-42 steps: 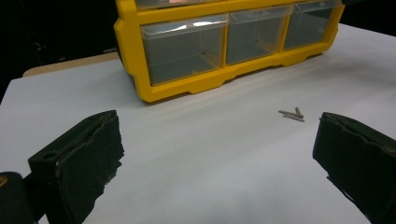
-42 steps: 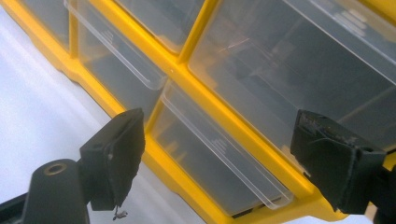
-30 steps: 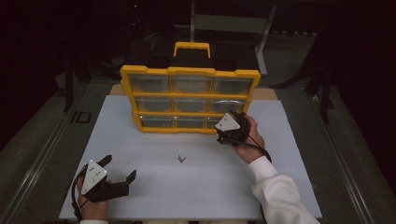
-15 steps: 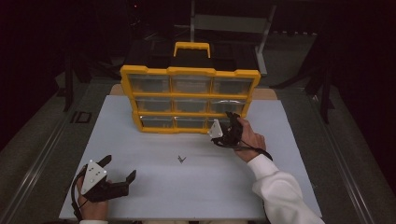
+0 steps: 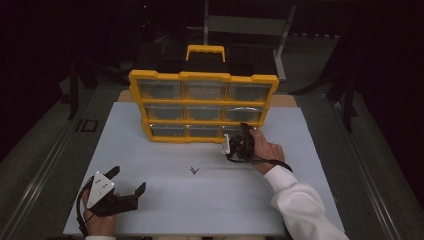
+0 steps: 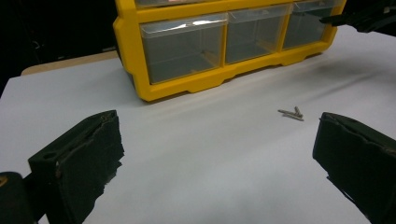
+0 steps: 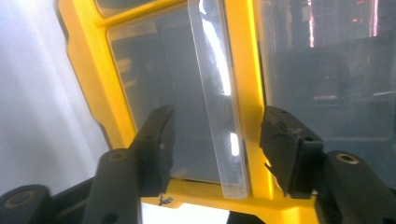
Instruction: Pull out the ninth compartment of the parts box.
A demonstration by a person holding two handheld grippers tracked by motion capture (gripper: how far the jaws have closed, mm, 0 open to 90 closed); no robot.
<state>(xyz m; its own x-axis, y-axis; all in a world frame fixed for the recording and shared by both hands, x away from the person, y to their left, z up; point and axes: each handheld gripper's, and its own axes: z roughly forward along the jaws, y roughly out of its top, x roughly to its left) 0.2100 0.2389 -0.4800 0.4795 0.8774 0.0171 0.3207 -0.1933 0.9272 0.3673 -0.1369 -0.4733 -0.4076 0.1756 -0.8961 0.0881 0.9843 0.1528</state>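
1. Your right gripper (image 5: pixel 243 131) sits at the bottom-right drawer (image 5: pixel 239 131) of the yellow cabinet (image 5: pixel 202 77), turned on its side.
2. In the right gripper view, the 2 jaws straddle the drawer's clear lip (image 7: pixel 219 100). The lip stands between them, closer to the one on the right of that view.
3. Those jaws have just been closing, with the lip between them. A gap shows on each side of it, so the pads are not pressing yet; call the gripper unclenched.
4. The drawer is in the lowest of 3 rows, at the cabinet's right end, just above the white table (image 5: pixel 200 200).
5. Your right hand (image 5: pixel 264 149) rests on the table just in front of the cabinet's right corner.
6. Your left gripper (image 5: pixel 131 184) lies low at the near-left part of the table, well apart from the cabinet.
7. Its jaws stand wide apart with nothing between them: released.
8. 2 small screws (image 5: pixel 194 171) lie loose on the table, between the 2 grippers and in front of the cabinet. In the left gripper view they (image 6: pixel 292 114) lie touching each other.
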